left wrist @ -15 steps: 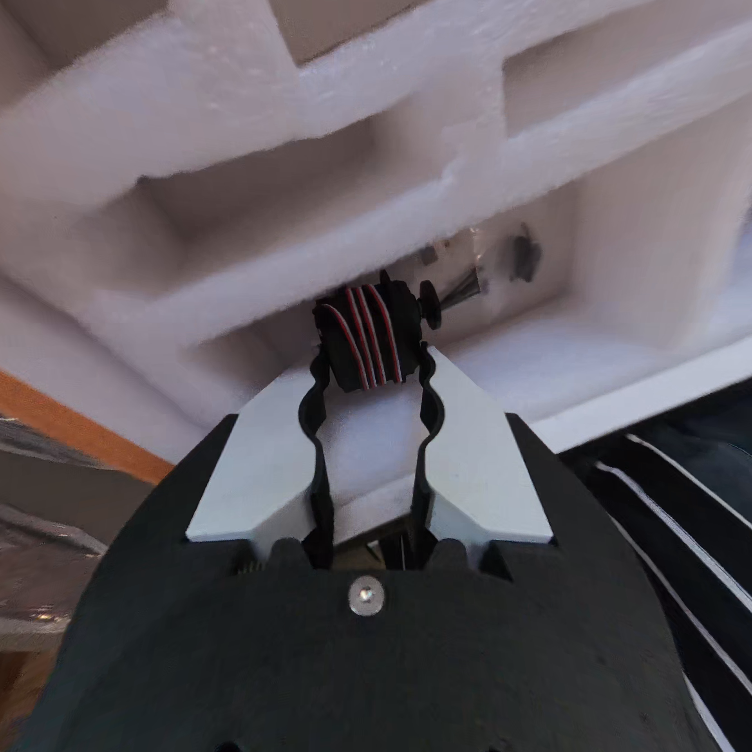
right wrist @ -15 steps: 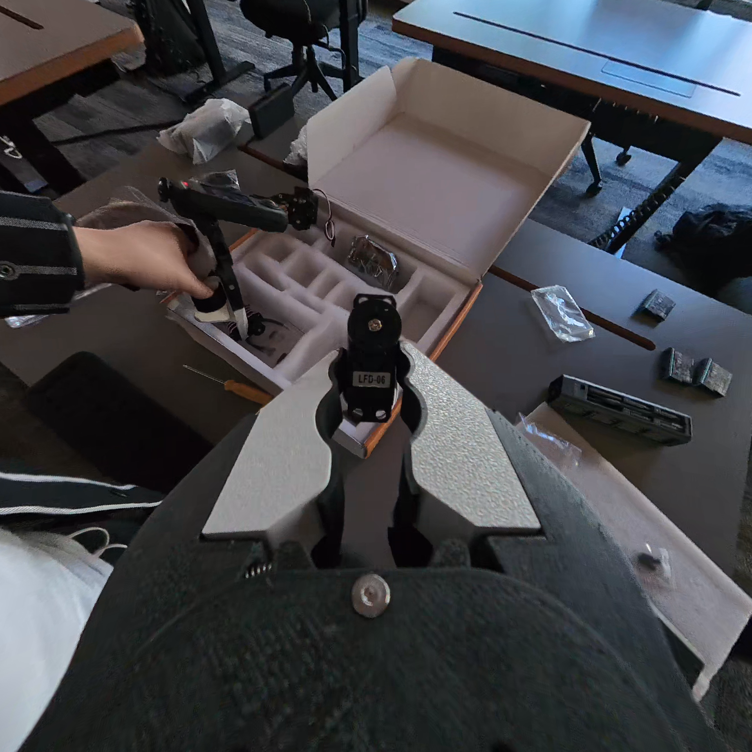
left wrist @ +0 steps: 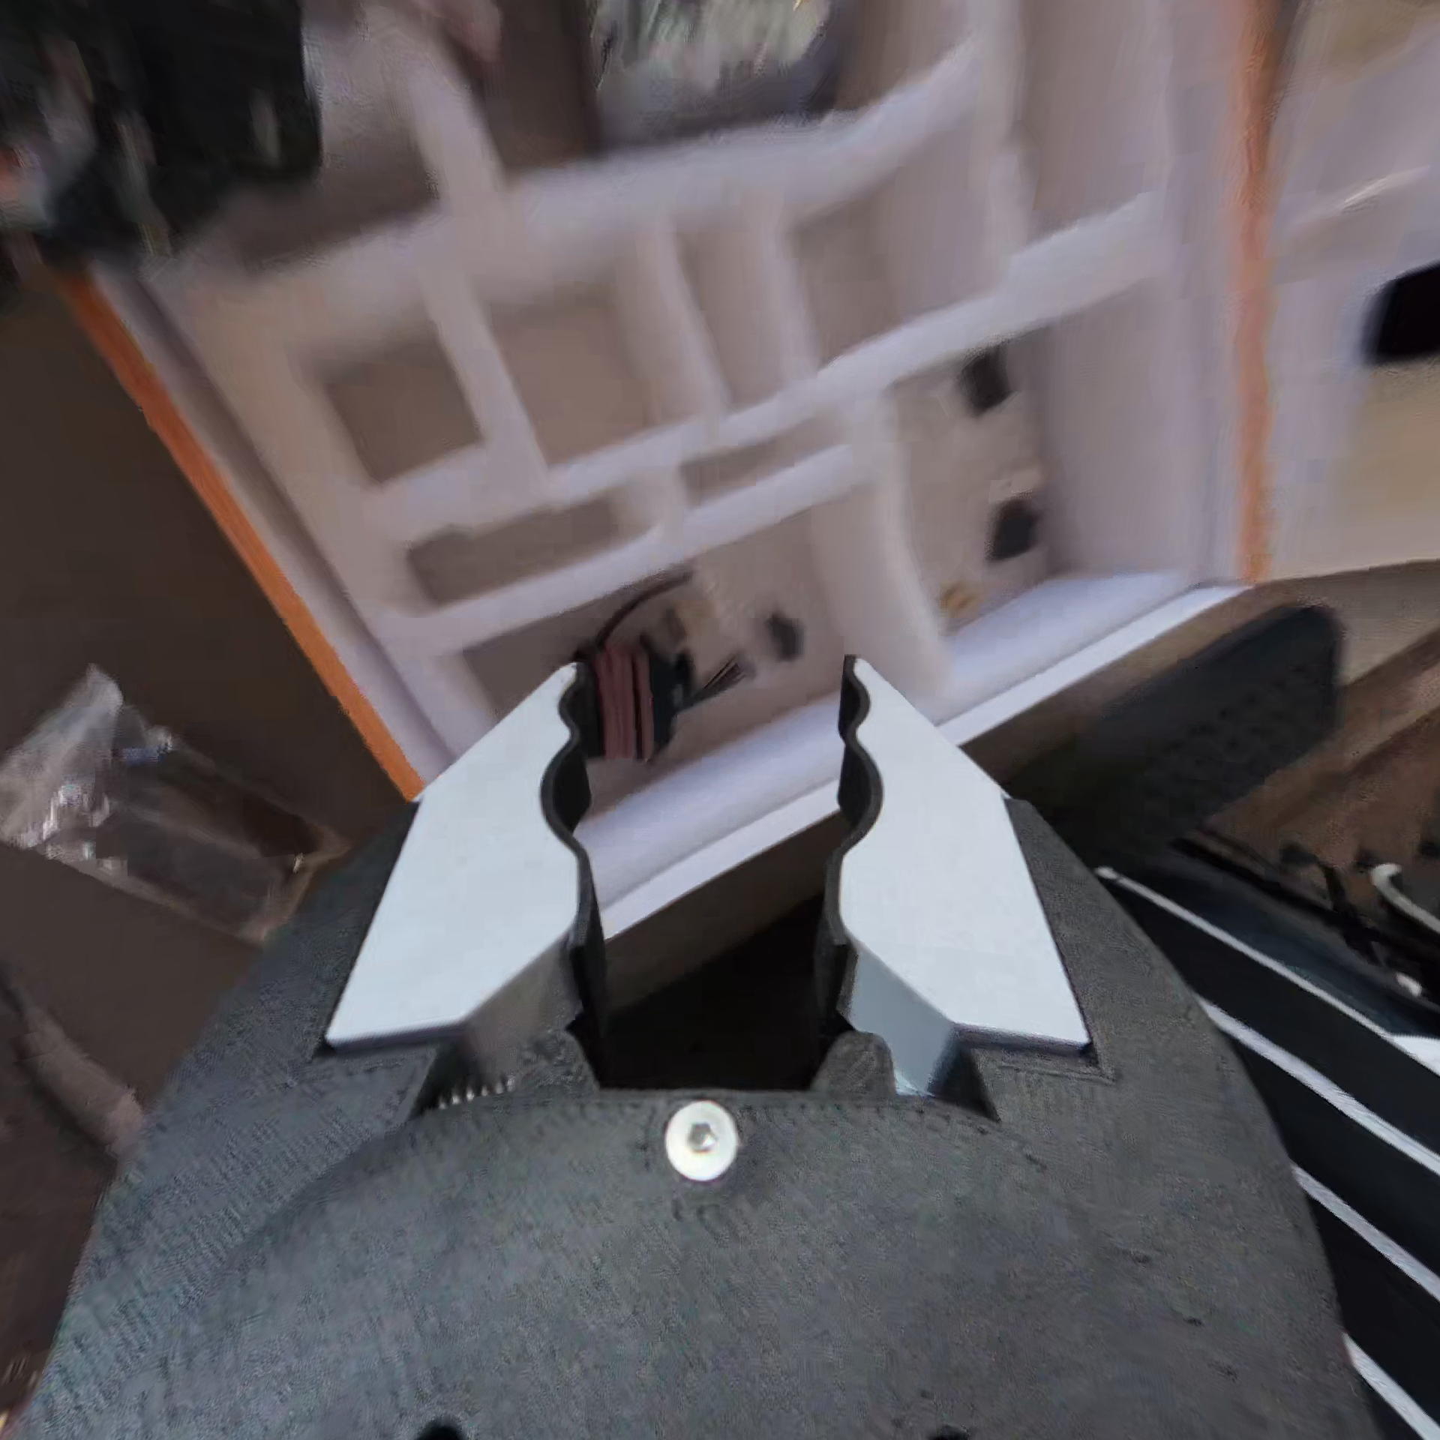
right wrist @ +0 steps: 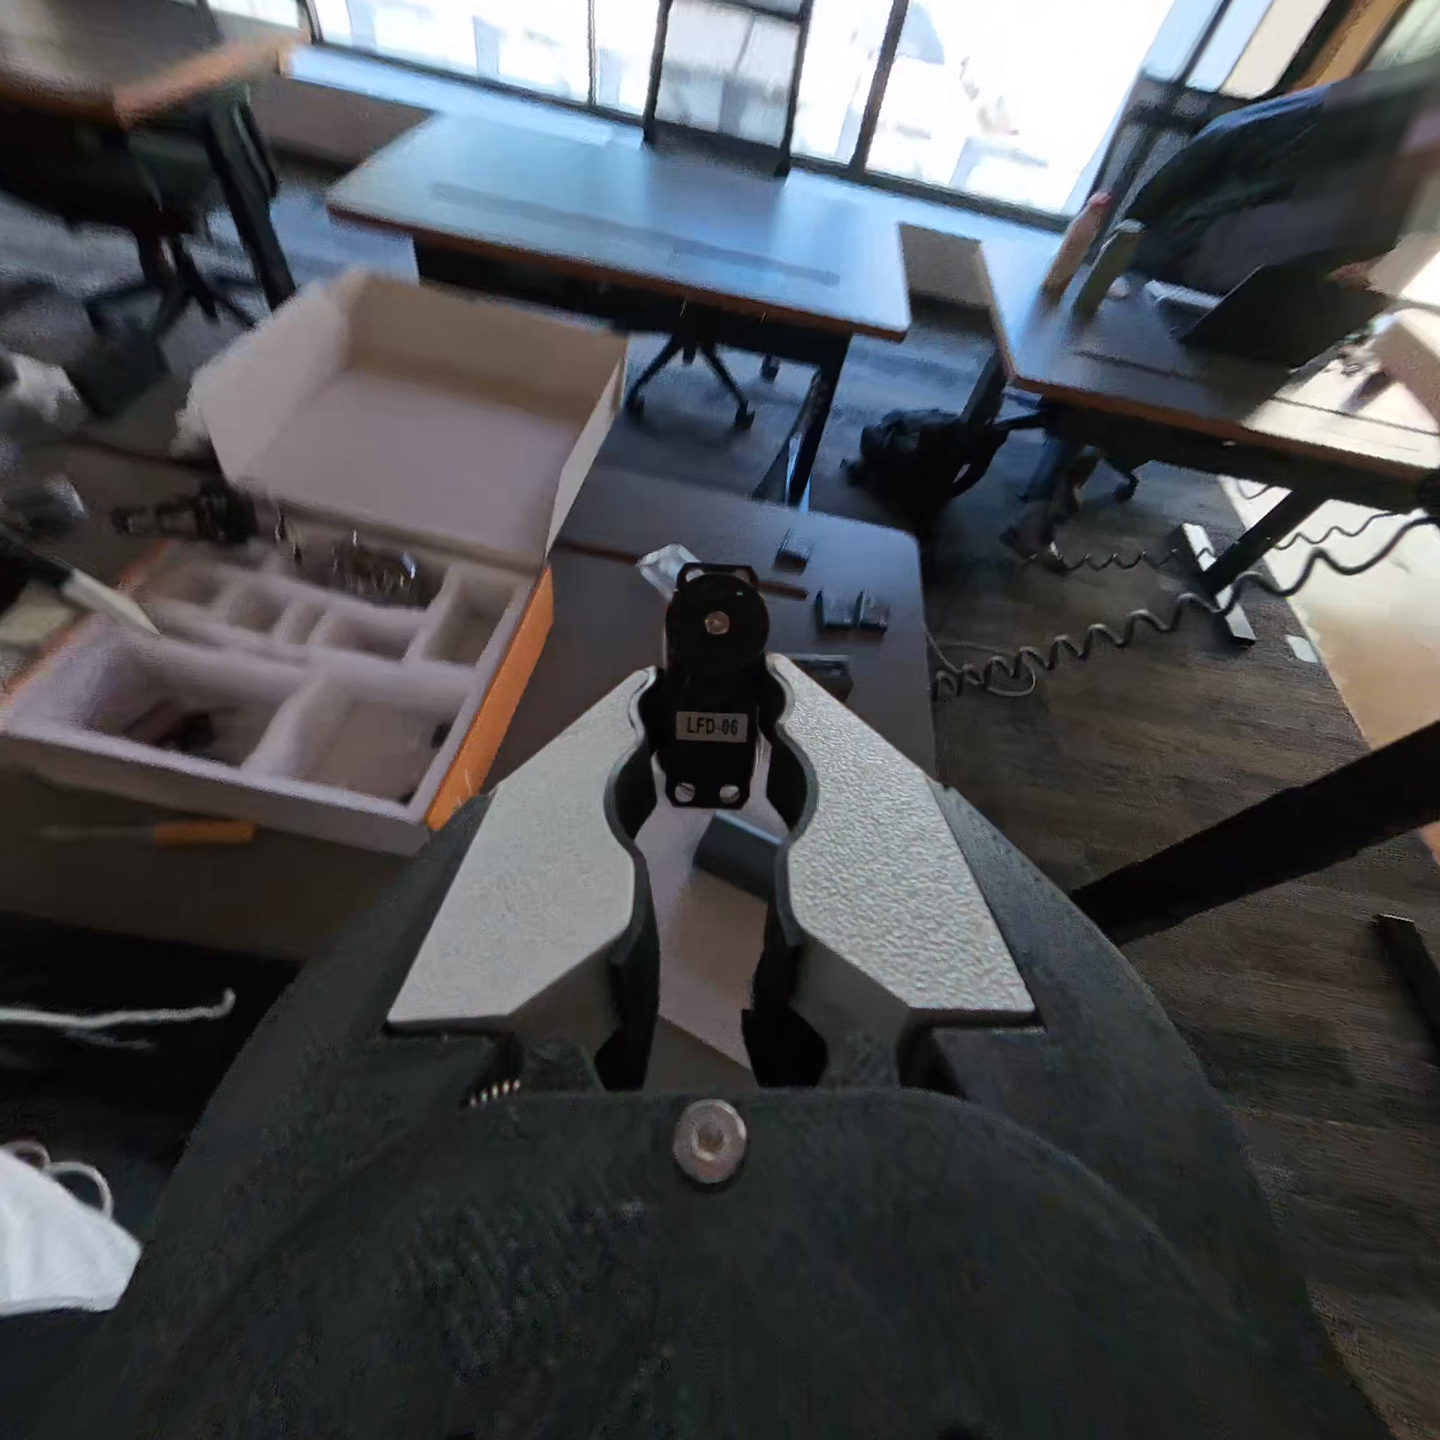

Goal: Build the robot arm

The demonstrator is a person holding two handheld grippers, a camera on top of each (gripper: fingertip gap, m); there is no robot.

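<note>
Servo [right wrist: 705, 686] pinched in right hand-held gripper [right wrist: 711, 693]; left hand-held gripper [left wrist: 711, 686] spread, empty.

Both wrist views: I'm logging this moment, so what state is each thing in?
Left gripper: jaws open, holding nothing.
Right gripper: jaws shut on black servo motor.
Black servo with red-and-white wires: lying in white foam tray.
Cardboard box lid: open.

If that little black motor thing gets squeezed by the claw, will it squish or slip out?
The black servo looks like hard plastic, so it probably stays stiff. It sits in the right gripper's notched fingers, so slipping seems unlikely, though its smooth case might twist.
</note>
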